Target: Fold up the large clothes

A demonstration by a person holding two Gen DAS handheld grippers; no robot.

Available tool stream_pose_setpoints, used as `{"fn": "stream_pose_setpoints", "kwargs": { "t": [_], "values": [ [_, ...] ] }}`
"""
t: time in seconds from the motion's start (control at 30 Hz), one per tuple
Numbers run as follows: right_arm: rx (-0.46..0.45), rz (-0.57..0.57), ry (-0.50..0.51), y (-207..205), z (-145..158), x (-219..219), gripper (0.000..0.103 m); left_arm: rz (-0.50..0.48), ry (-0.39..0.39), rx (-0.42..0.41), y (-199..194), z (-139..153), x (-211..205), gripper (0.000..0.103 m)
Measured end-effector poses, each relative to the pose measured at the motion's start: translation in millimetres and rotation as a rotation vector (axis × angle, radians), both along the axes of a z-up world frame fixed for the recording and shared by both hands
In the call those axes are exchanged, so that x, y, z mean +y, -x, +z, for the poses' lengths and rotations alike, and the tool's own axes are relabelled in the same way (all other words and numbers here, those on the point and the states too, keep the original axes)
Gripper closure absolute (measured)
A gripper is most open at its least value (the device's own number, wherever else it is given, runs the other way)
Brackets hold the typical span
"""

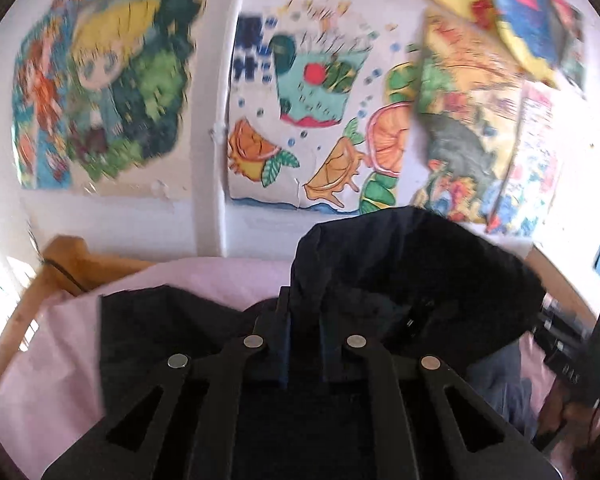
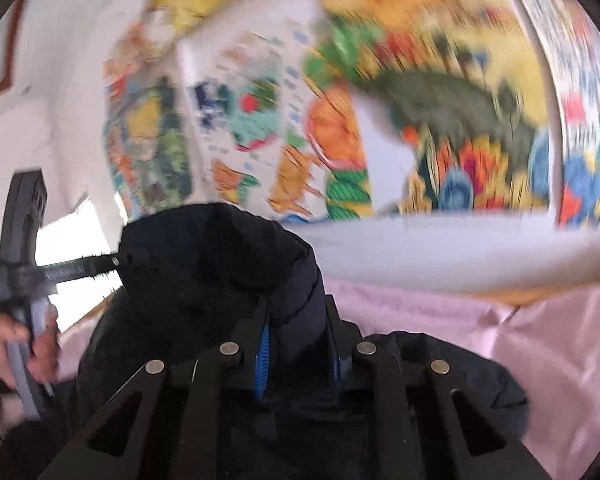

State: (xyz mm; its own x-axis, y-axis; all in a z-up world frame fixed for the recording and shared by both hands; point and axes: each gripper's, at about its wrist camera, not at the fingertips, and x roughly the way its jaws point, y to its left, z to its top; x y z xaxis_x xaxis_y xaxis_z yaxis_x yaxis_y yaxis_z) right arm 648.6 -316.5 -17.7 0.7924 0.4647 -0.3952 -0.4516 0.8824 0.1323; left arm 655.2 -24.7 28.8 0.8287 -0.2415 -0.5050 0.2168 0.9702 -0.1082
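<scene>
Left claw: the left gripper [image 1: 302, 312] has its two fingers pinched tight on a fold of the dark jacket [image 1: 400, 280].
Right claw: the right gripper [image 2: 296, 320] squeezes another thick bit of the same jacket [image 2: 220, 280], fingers close together.
Jacket: bunched up and lifted between both claws, the rest lying on the pink sheet [image 1: 52, 344].
Bed: a wooden frame [image 1: 66, 258] edges the sheet.
Wall: bright kids' drawings [image 1: 312, 108] hang behind, blurry.
Hand: a hand [image 2: 18, 344] holds the left claw's handle.
</scene>
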Motion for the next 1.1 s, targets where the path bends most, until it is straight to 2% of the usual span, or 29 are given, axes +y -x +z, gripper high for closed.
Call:
{"fn": "stream_pose_setpoints", "kwargs": {
  "t": [0.13, 0.23, 0.33, 0.43, 0.53, 0.57, 0.67, 0.73, 0.83, 0.9, 1.0, 1.1],
  "values": [
    [-0.108, 0.040, 0.179, 50.1, 2.1, 14.9, 0.082, -0.038, -0.065, -0.023, 47.6, -4.2, 0.8, 0.097],
    [-0.144, 0.079, 0.290, 82.7, -10.7, 23.2, 0.083, -0.063, -0.085, -0.041, 70.5, -20.6, -2.6, 0.097],
    [-0.146, 0.104, 0.337, 100.7, -27.9, 22.3, 0.084, -0.076, -0.105, -0.065, 86.7, -47.5, -2.5, 0.098],
    [-0.094, 0.117, 0.357, 99.9, -48.0, 20.4, 0.084, -0.073, -0.136, -0.038, 94.3, -74.4, -3.4, 0.098],
    [-0.036, 0.160, 0.299, 97.1, -57.3, 11.8, 0.083, -0.061, -0.192, -0.017, 94.7, -95.4, -6.0, 0.098],
    [-0.013, 0.176, 0.246, 96.7, -55.0, 6.2, 0.080, -0.058, -0.202, -0.011, 92.7, -98.9, -6.9, 0.098],
    [0.037, 0.201, 0.064, 96.8, -37.9, -14.3, 0.079, -0.059, -0.192, -0.004, 88.5, -102.4, -5.4, 0.099],
    [0.014, 0.202, 0.006, 102.8, -22.8, -23.1, 0.079, -0.065, -0.192, 0.000, 87.7, -104.2, -5.1, 0.099],
    [-0.058, 0.202, -0.020, 111.9, 2.3, -25.6, 0.075, -0.068, -0.193, 0.002, 87.7, -107.9, -4.3, 0.099],
    [-0.061, 0.204, -0.078, 107.3, 13.3, -23.7, 0.072, -0.070, -0.190, 0.005, 87.7, -110.0, -3.8, 0.099],
    [0.037, 0.172, -0.071, 77.8, 8.3, -3.7, 0.072, -0.072, -0.194, 0.006, 87.5, -111.2, -3.9, 0.099],
    [0.103, 0.142, 0.046, 56.6, -20.0, 22.7, 0.072, -0.077, -0.202, 0.007, 87.1, -113.1, -3.6, 0.098]
  ]
}}
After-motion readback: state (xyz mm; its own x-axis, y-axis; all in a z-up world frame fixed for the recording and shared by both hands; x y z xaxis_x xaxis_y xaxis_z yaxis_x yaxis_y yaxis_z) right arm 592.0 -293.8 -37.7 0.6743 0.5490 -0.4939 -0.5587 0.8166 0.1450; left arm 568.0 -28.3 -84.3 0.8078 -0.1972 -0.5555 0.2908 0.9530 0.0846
